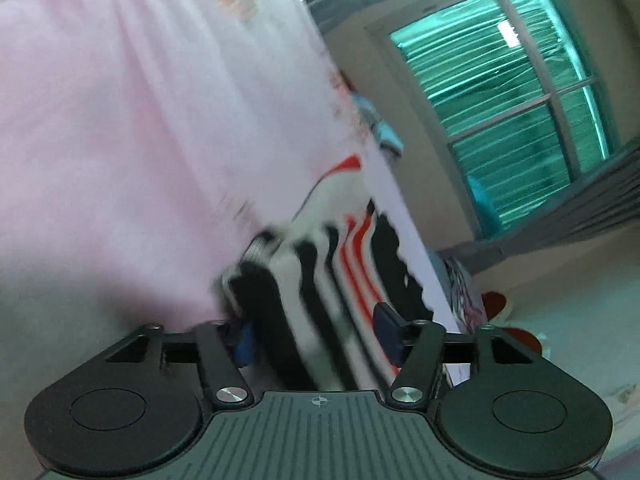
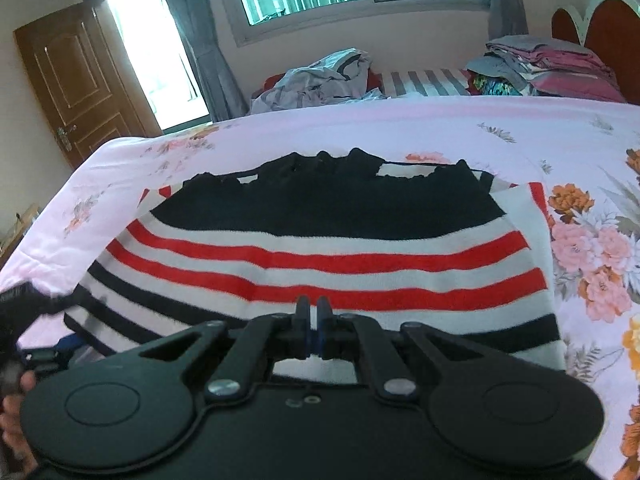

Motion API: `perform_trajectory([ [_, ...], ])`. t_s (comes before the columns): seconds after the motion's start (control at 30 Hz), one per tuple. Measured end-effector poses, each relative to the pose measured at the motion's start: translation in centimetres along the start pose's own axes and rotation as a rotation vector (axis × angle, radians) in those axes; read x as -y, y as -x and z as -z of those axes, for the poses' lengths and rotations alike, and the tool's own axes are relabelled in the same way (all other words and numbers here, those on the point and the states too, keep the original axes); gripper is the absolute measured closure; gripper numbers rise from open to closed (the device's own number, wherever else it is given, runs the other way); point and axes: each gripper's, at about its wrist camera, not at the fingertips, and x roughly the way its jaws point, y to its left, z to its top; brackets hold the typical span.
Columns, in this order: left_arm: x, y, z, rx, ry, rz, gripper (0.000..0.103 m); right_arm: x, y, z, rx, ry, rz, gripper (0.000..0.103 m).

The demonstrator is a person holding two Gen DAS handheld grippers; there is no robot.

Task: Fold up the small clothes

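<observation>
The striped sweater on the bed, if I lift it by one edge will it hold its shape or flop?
The striped sweater will probably flop: it lies limp with a wavy far edge. Its fuzzy knit likely grips the bedsheet rather than sliding.

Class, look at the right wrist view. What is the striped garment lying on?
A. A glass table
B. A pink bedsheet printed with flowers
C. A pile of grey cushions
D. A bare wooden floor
B: the red, white and black striped garment lies spread flat on the pink floral bedsheet, whose orange and pink flower print shows to its right and behind it.
</observation>
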Motion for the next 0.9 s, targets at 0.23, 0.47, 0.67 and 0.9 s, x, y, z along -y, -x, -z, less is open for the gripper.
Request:
perform_trajectory([
  [0.23, -0.6, -2.5, -1.5, -0.01, 0.049, -0.014, 0.084, -1.8, -2.8, -1.6, -0.003, 0.016, 0.001, 0.1],
  [0.47, -0.3, -2.5, -1.7, -0.019, 0.045, -0.004, 0.085, -2.8, -6.6, -2.0, -0.102, 0.083, 0.057, 0.103],
  [0.67, 0.3, -2.3, -2.1, -0.027, 0.044, 0.039, 0.085, -2.5, -6.7, -1.5, -0.079, 0.107, 0.046, 0.103],
  [0.9, 3.0, -1.4, -2.4, -0.014, -0.043, 0.079, 0.085, -2.9, -6.7, -1.3, -0.069, 0.111, 0.049, 0.103],
])
